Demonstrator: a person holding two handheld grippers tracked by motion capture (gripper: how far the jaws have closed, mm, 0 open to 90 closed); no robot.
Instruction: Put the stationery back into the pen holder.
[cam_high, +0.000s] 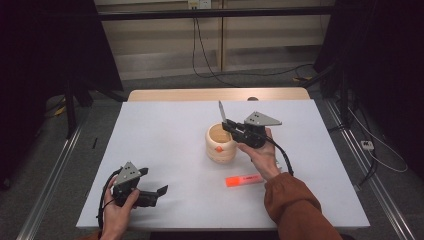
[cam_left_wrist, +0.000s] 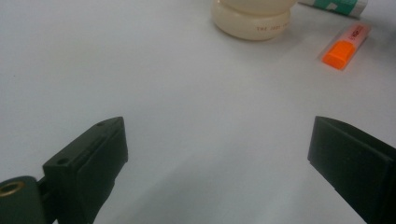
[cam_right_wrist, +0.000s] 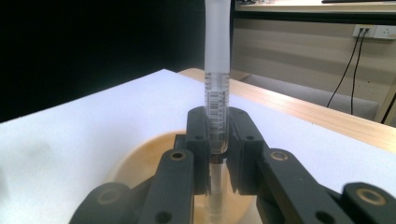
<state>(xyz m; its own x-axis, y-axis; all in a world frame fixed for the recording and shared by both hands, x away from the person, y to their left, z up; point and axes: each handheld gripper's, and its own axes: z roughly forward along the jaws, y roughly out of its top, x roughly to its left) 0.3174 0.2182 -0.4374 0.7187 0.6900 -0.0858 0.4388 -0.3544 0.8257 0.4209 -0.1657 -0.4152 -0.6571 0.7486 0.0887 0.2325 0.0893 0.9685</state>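
Observation:
My right gripper (cam_high: 227, 125) is shut on a slim pen (cam_high: 222, 111) that stands almost upright over a round cream wooden cup (cam_high: 220, 142) at the table's middle. In the right gripper view the jaws (cam_right_wrist: 218, 140) clamp the pen (cam_right_wrist: 217, 70) just below its barcode label, and its lower end reaches down inside the cup's rim (cam_right_wrist: 135, 163). Near the front left edge my left gripper (cam_high: 154, 181) sits low, open, with nothing between its jaws (cam_left_wrist: 217, 149). An orange highlighter (cam_high: 244, 180) lies flat in front of the cup, also ahead of the left gripper (cam_left_wrist: 346, 45).
A white sheet covers the table (cam_high: 165, 135), with a wooden strip showing at the far edge. The left gripper view shows the cup (cam_left_wrist: 252, 18) and a green and white marker (cam_left_wrist: 338, 5) lying behind the highlighter. Dark curtains and cables surround the table.

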